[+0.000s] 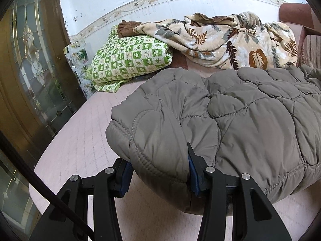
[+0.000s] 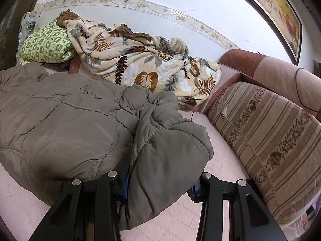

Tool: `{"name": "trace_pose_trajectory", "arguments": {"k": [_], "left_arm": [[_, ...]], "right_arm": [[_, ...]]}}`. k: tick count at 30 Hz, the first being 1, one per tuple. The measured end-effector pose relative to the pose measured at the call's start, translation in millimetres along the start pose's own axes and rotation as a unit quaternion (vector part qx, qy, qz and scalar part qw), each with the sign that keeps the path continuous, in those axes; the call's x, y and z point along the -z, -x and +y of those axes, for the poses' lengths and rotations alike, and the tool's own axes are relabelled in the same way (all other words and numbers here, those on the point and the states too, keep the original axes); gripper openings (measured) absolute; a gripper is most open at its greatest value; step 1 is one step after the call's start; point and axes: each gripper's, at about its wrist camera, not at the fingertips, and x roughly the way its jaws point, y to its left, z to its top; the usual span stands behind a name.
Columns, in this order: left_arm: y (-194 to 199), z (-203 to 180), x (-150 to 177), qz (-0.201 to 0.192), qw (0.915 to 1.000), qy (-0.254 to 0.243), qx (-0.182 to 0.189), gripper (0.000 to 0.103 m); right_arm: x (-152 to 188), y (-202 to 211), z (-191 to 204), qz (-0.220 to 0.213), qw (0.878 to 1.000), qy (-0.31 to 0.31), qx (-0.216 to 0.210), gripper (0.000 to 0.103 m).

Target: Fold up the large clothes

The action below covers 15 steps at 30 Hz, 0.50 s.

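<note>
A puffy grey-brown quilted coat [image 1: 230, 116] lies across a pale pink quilted bed cover [image 1: 80, 140], its near edge gathered up. The left gripper [image 1: 159, 177] pinches one thick corner between partly closed jaws; the right gripper [image 2: 160, 184] clamps the other bunched corner likewise. Behind lie a leaf-print fleece blanket [image 2: 130, 60], a green checked pillow [image 1: 130, 58] and a white wall [image 2: 180, 0].

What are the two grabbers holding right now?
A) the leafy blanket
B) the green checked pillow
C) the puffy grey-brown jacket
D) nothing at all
C: the left gripper and the right gripper each have their fingers closed on a bunched edge of the puffy grey-brown jacket.
</note>
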Motion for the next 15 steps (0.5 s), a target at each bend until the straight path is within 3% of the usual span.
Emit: {"name": "trace_pose_trajectory", "arguments": {"k": [10,15], "left_arm": [[32,6,30,-0.002,1.0000,-0.004,0.003,0.046],[25,3,40,0.010,0.9999,-0.011,0.004,0.047]], "right_arm": [[29,34,-5,-0.002,1.000,-0.009,-0.002,0.045],[39,34,-3,0.009,1.000,-0.006,-0.003,0.045]]}}
